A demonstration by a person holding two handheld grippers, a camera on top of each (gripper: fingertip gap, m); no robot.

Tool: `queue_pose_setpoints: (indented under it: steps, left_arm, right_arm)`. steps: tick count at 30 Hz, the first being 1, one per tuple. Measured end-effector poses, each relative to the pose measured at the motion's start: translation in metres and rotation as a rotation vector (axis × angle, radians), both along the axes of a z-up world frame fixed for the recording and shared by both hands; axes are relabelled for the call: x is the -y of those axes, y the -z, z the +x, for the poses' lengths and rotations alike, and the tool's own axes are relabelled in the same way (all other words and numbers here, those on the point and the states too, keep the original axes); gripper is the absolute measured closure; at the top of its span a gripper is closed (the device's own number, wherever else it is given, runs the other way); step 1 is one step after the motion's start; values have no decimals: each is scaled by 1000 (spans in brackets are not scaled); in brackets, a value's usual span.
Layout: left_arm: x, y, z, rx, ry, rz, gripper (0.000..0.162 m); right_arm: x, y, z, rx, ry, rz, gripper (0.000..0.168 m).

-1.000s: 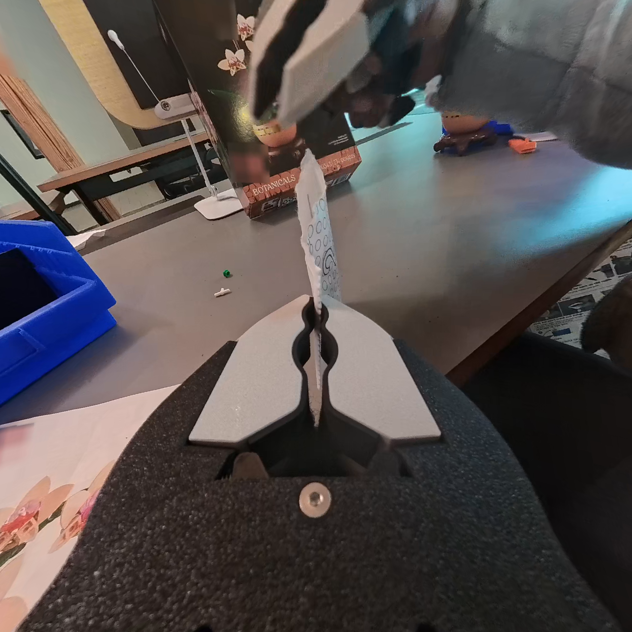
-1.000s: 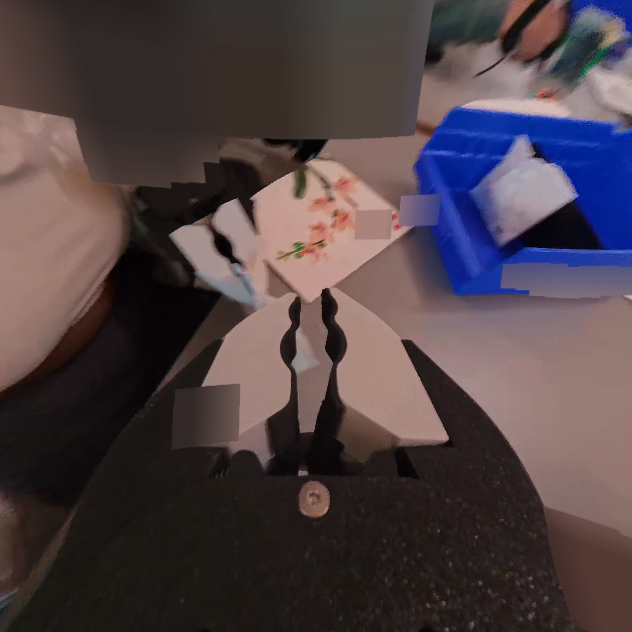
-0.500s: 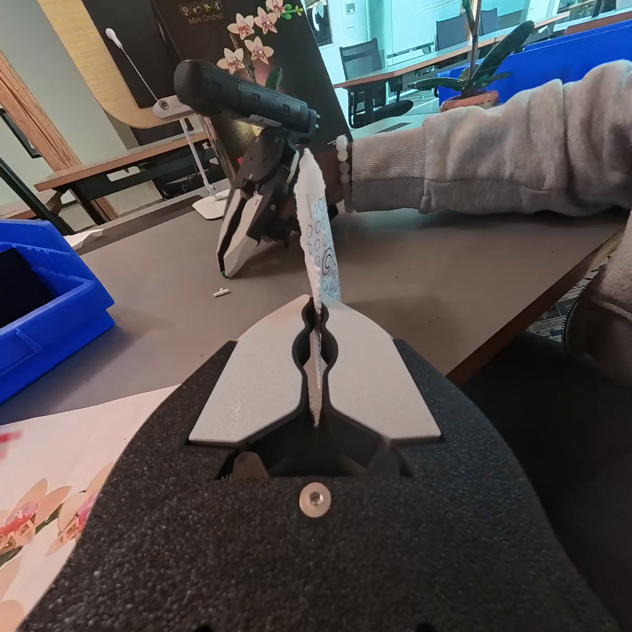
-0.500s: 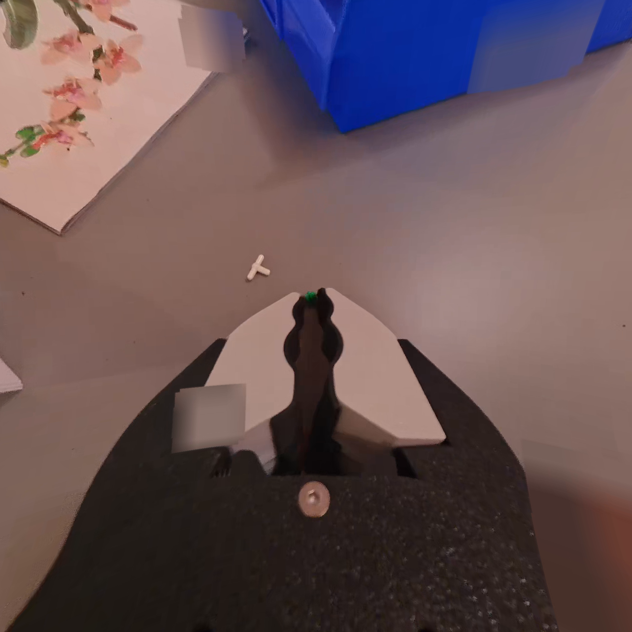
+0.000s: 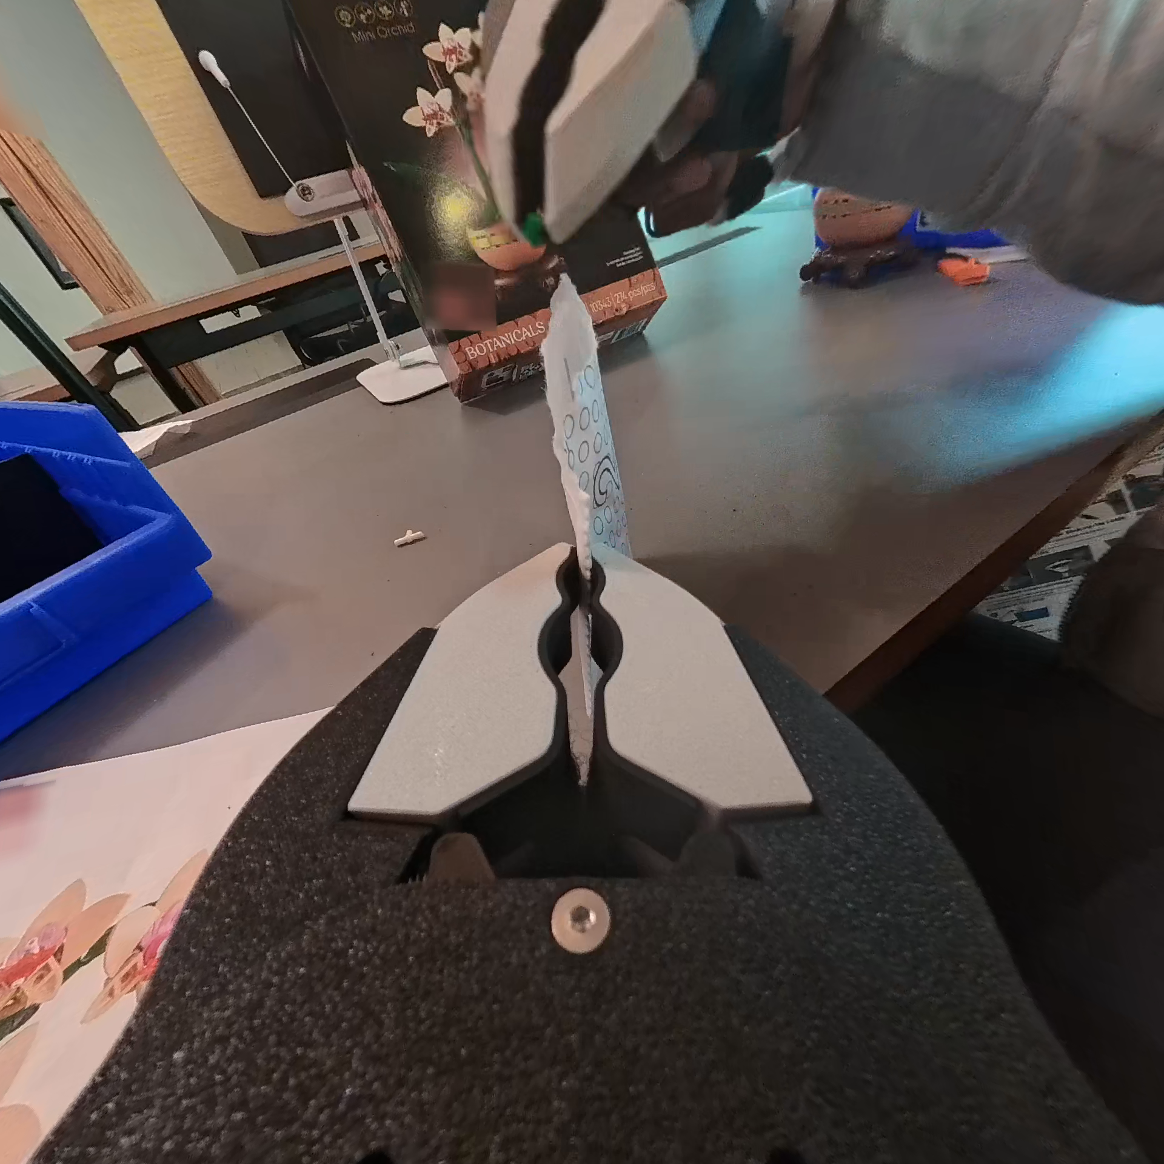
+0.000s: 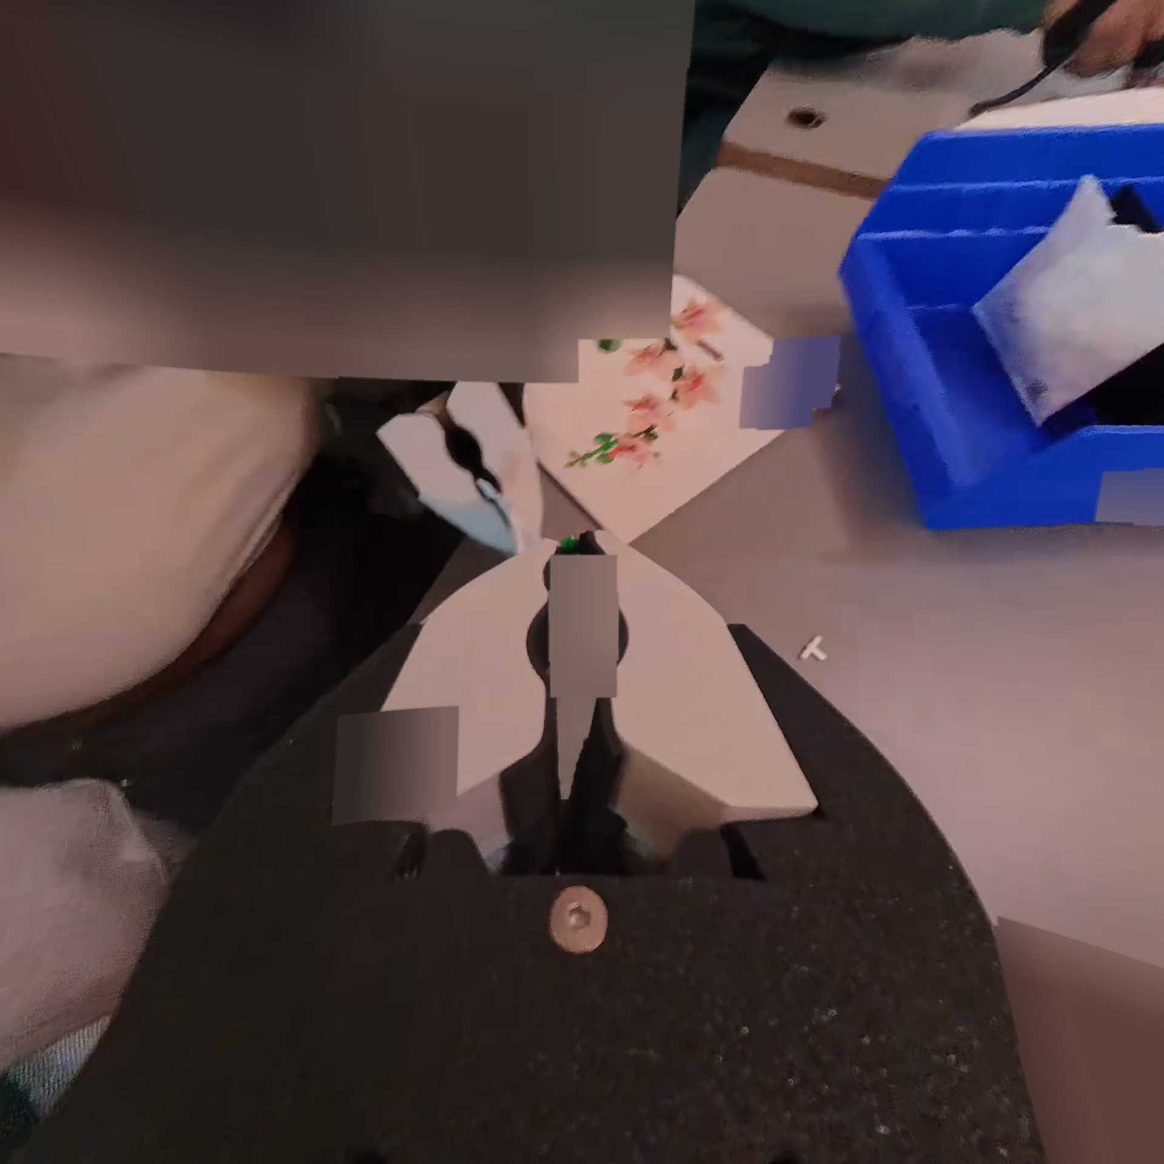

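Grey laminate forms the table (image 5: 787,441), which has a brown wooden edge at the right. The room behind holds a wooden bench-style table and a white stand with a thin rod (image 5: 353,252).

The left gripper (image 5: 582,567) is clamped on a white paper bag (image 5: 586,434) printed with small circles. The bag's long axis runs straight ahead from the fingertips, rising away from the gripper, and its far end points toward the dark flower-printed box (image 5: 504,264) standing on the table.

The right gripper (image 5: 535,230) hangs above the bag's far end, tips pointing down. Its fingers are closed on a small green piece (image 5: 533,225), which sits at the very tips, just above the bag. In the right wrist view the same green piece (image 6: 570,543) shows at the fingertips.

A small white T-shaped piece (image 5: 409,537) lies on the bare table. A blue bin (image 5: 94,567) stands at the left; a flower-printed booklet (image 5: 126,850) lies near it.
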State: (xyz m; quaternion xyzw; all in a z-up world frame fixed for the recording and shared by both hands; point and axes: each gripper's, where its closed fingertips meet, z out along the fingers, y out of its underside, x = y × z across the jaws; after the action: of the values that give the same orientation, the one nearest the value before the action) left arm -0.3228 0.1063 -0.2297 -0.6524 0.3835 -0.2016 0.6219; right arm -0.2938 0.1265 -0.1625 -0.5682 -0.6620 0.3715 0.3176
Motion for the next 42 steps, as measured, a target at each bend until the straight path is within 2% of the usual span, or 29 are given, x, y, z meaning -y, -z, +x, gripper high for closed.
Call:
queue_pose_setpoints:
  steps: [6, 9, 13, 15, 18, 20, 22, 26, 31, 36, 42]
  left_arm:
    - [2, -1, 1, -2, 1, 8, 162]
    - [2, -2, 1, -2, 1, 8, 162]
    - [1, -1, 2, -1, 2, 8, 162]
    - [1, -1, 2, 0, 2, 8, 162]
    - [1, -1, 2, 1, 4, 7, 162]
    - [2, -1, 2, 1, 5, 8, 162]
    - [0, -1, 3, 0, 5, 7, 162]
    - [2, -2, 2, 1, 8, 6, 162]
    - [2, -1, 2, 6, 13, 1, 162]
    - [1, 0, 2, 11, 12, 1, 162]
    - [1, -1, 1, 12, 9, 3, 162]
  right_arm:
    - [10, 21, 3, 173, 20, 46, 158]
    - [9, 26, 5, 199, 23, 59, 156]
    - [7, 23, 5, 190, 28, 65, 156]
    - [2, 14, 5, 117, 24, 73, 156]
    - [-39, 8, 3, -18, 131, 33, 154]
    - [-76, 29, -3, -38, 248, -28, 147]
    - [-103, 65, -10, 36, 328, -60, 144]
    - [-124, 110, -20, 158, 393, -49, 144]
    - [-128, 120, -22, 203, 410, -77, 149]
    - [-123, 119, -23, 208, 363, -127, 167]
    - [-123, 119, -23, 215, 347, -103, 167]
